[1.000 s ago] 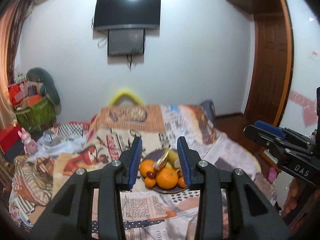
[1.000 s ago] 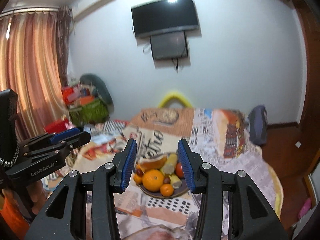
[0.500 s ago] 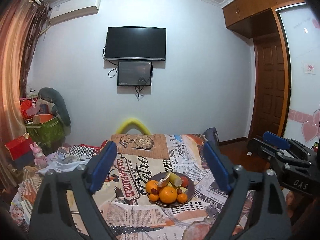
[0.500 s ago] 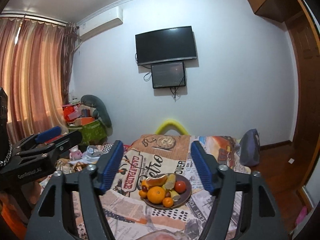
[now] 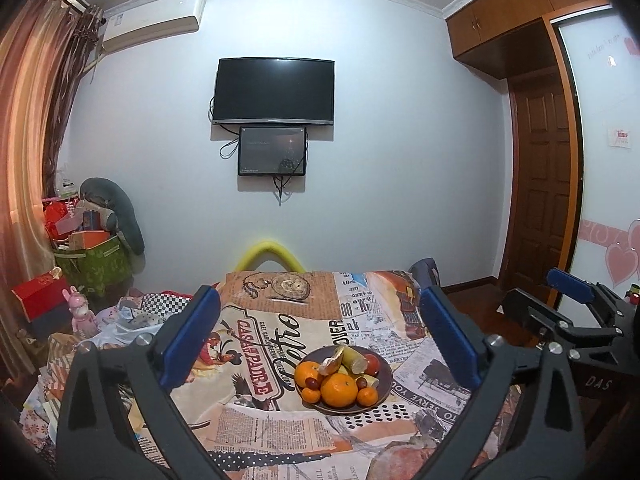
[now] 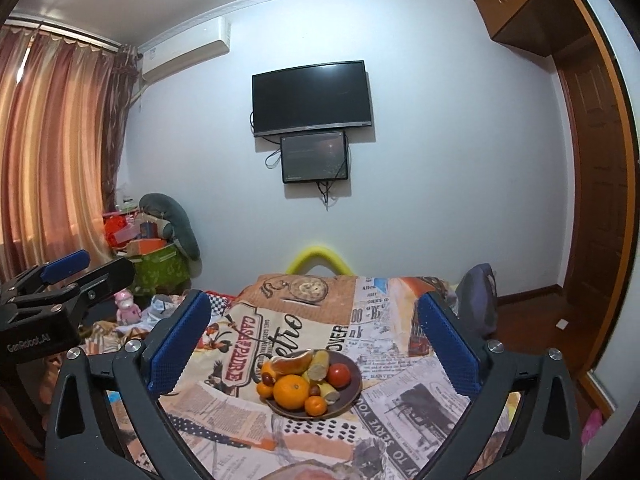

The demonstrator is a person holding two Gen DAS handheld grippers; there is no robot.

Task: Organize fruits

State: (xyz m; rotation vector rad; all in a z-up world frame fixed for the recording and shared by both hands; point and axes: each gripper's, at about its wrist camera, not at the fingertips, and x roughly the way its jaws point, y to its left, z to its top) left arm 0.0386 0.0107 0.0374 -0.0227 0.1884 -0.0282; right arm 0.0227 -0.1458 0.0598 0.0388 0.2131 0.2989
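A dark round plate (image 5: 385,364) (image 6: 352,392) sits on a table covered with a newspaper-print cloth (image 5: 280,344). It holds a big orange (image 5: 339,390) (image 6: 291,392), small tangerines (image 5: 367,397), a red tomato (image 6: 339,374), banana pieces (image 5: 354,358), an orange wedge and dark grapes. My left gripper (image 5: 320,336) is wide open and empty, held above and short of the plate. My right gripper (image 6: 314,340) is also wide open and empty, likewise back from the plate. Each gripper shows at the side of the other's view.
A rim of another dish (image 6: 304,470) peeks in at the bottom edge. A yellow chair back (image 5: 272,254) stands behind the table. Boxes, a green bag (image 5: 96,264) and a pink toy (image 5: 82,314) clutter the left. A wooden door (image 5: 540,184) is right.
Both grippers opened from narrow to wide. Both pulled back and up from the plate, so more of the room and table shows.
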